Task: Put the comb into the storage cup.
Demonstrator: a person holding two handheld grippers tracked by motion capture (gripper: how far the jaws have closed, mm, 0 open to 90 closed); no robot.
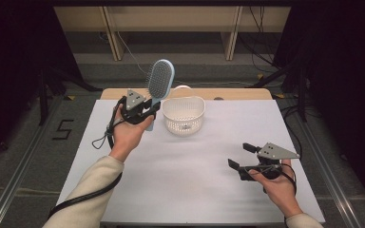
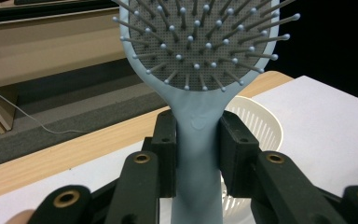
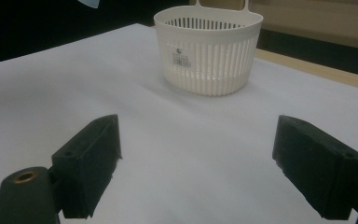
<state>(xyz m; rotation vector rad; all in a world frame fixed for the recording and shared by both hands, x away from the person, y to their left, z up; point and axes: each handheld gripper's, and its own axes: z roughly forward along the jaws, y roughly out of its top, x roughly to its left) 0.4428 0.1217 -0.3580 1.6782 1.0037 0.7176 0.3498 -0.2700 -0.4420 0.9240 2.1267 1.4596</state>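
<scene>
Beside the white basket (image 1: 184, 114), the left gripper (image 1: 145, 110) clamps the blue hairbrush (image 1: 160, 80) upright by its handle, the right gripper (image 1: 245, 158) gaping empty; that top-heavy brush could swivel and knock the light basket over.

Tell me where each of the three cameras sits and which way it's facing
High view: above the person's side, looking forward and down on the table; both forearms, left gripper and right gripper show.
Left gripper view: along its jaws, clamped on the hairbrush handle.
Right gripper view: along its open jaws, facing the basket.
All three share the basket.
</scene>
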